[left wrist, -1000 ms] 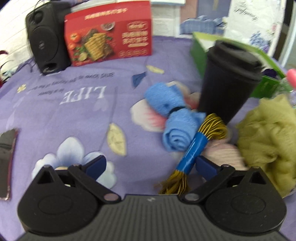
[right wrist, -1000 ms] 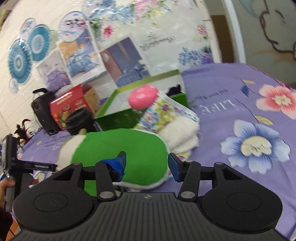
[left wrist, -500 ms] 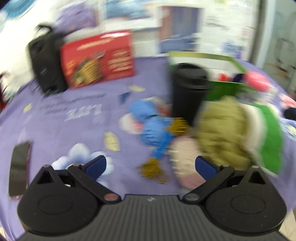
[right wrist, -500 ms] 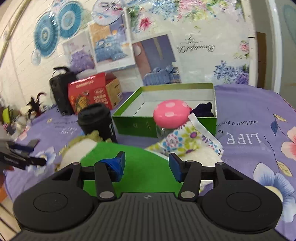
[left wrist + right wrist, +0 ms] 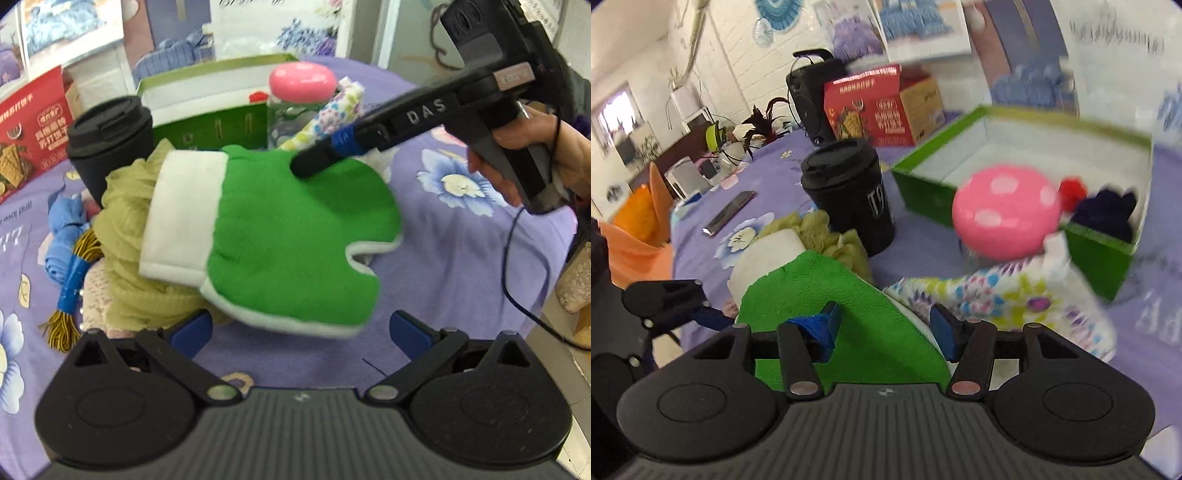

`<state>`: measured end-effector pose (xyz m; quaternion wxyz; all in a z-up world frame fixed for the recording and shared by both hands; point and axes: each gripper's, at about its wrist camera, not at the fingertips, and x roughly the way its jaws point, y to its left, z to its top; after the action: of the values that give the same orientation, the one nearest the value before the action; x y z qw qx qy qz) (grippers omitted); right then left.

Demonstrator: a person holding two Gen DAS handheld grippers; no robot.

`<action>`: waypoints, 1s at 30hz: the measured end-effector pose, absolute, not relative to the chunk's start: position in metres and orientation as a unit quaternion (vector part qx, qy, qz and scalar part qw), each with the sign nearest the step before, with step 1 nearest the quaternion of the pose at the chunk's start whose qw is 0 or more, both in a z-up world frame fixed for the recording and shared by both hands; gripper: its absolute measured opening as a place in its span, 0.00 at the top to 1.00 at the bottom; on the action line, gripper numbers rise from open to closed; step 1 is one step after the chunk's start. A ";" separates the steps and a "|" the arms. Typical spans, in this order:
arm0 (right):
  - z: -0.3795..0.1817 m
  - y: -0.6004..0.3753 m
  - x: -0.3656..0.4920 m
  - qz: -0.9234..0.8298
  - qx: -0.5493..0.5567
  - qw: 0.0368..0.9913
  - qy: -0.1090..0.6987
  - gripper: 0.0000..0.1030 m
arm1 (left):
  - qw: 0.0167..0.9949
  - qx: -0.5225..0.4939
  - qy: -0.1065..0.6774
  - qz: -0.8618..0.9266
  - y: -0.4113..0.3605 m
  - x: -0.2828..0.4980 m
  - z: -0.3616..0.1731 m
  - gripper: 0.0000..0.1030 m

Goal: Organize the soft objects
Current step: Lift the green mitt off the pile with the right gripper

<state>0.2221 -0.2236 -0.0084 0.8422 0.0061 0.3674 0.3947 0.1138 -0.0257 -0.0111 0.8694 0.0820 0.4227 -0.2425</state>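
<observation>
Green mitten (image 5: pixel 295 236) with white cuff lies near the tabletop's (image 5: pixel 461 266) front edge, draped partly over an olive mesh puff (image 5: pixel 125 229); long axis runs roughly left-right in the left wrist view, cuff toward the black lidded cup (image 5: pixel 110 144), rounded tip toward the right, thumb lobe pointing at the left gripper (image 5: pixel 301 328). Left fingers are spread wide, holding nothing, one each side of the mitten's near edge. Right gripper (image 5: pixel 886 328) comes in from the far right side, held in a person's hand (image 5: pixel 535 155); in its own view the fingers are parted with green fabric between them, but I cannot tell whether either pad presses the cloth. Green box (image 5: pixel 1100 254), open top, white inside, holds a dark navy item (image 5: pixel 1108 214) and a red one (image 5: pixel 1073 192) at one end; the rest shows bare floor. A pink-capped clear jar (image 5: pixel 1004 210) and a floral cloth (image 5: pixel 1015 299) sit between box and mitten. Blue rolled cloth (image 5: pixel 62 236) and a blue-taped yellow-black tassel (image 5: pixel 70 291) lie left of the puff.
</observation>
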 end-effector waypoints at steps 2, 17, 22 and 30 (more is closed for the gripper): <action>-0.011 -0.224 0.210 0.409 0.012 0.836 0.365 0.59 | 0.870 0.076 0.427 -0.236 -0.014 0.116 -0.009 0.02; -0.023 -0.152 0.104 0.351 -0.057 0.872 0.336 0.58 | 0.888 0.022 0.446 -0.113 0.106 0.106 -0.006 0.02; -0.021 -0.124 0.079 0.247 -0.137 0.923 0.263 0.56 | 0.899 0.023 0.426 -0.100 0.128 0.098 -0.003 0.02; -0.041 -0.086 0.058 0.220 -0.271 0.909 0.226 0.54 | 0.906 0.002 0.418 -0.070 0.160 0.106 -0.003 0.02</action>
<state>0.0577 -0.0856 -0.0409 0.9095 -0.2713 0.2258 0.2198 0.1063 0.1600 -0.0027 0.9058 0.0019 0.4179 -0.0702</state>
